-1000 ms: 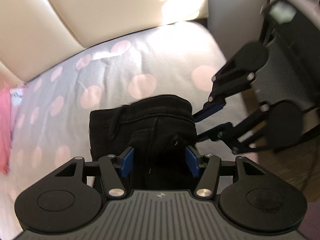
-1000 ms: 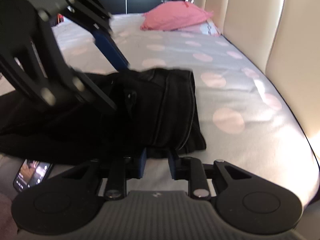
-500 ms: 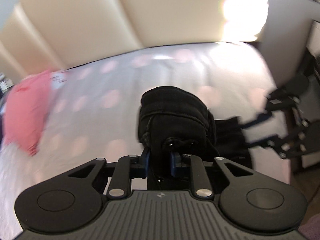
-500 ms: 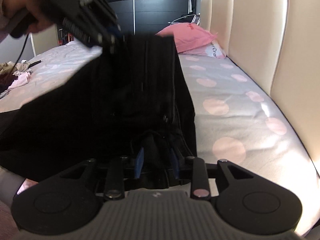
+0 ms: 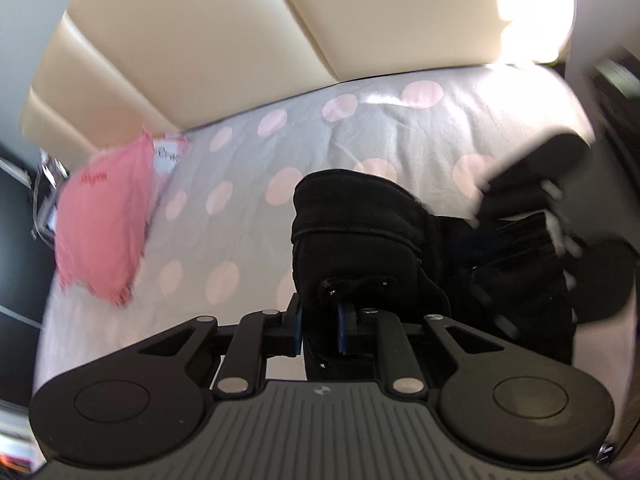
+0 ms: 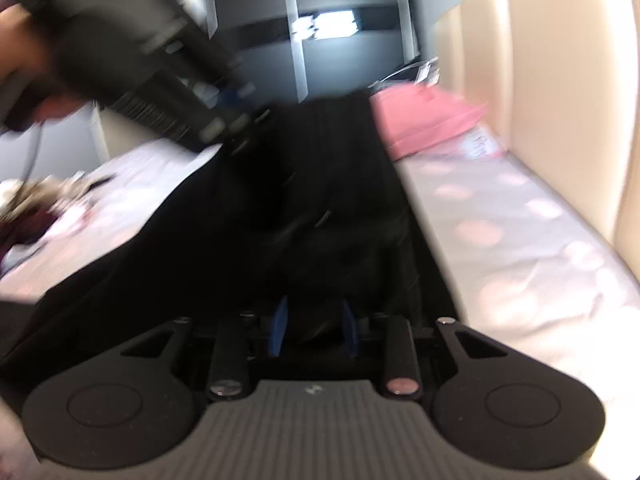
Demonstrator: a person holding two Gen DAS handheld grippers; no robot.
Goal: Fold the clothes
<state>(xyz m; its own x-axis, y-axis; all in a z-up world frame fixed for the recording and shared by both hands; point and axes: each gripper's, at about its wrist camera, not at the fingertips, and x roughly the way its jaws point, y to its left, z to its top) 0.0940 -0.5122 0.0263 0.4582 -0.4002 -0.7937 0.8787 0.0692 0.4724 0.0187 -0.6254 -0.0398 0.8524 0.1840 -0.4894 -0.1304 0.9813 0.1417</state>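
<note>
Black trousers [image 5: 356, 232] of soft dark fabric hang lifted above the bed, stretched between the two claws. The left claw [image 5: 320, 320] is clamped on a bunched fold of the waistband, its blue pads [image 5: 297, 322] pressing the cloth from both sides; its jaws have just been closing, with the fabric between them. In the right wrist view, the right claw [image 6: 314, 326] grips another bunch of the same black trousers [image 6: 304, 208] between its blue pads [image 6: 280, 324]; its jaws have just closed a little further on the cloth. The garment runs up and away from there to the left claw [image 6: 240, 120], which is blurred at the upper left and held by a person's hand [image 6: 28, 76].

Below the trousers lies the bed sheet [image 5: 248, 168], grey with pale pink dots. A pink cushion [image 5: 100, 212] rests on the sheet near the cream padded headboard [image 5: 208, 44]. In the left wrist view, the right claw [image 5: 532, 216] is a dark blur at the right edge, touching the trousers. A small heap of other clothes [image 6: 32, 204] lies on the far left of the bed, well apart from the trousers.
</note>
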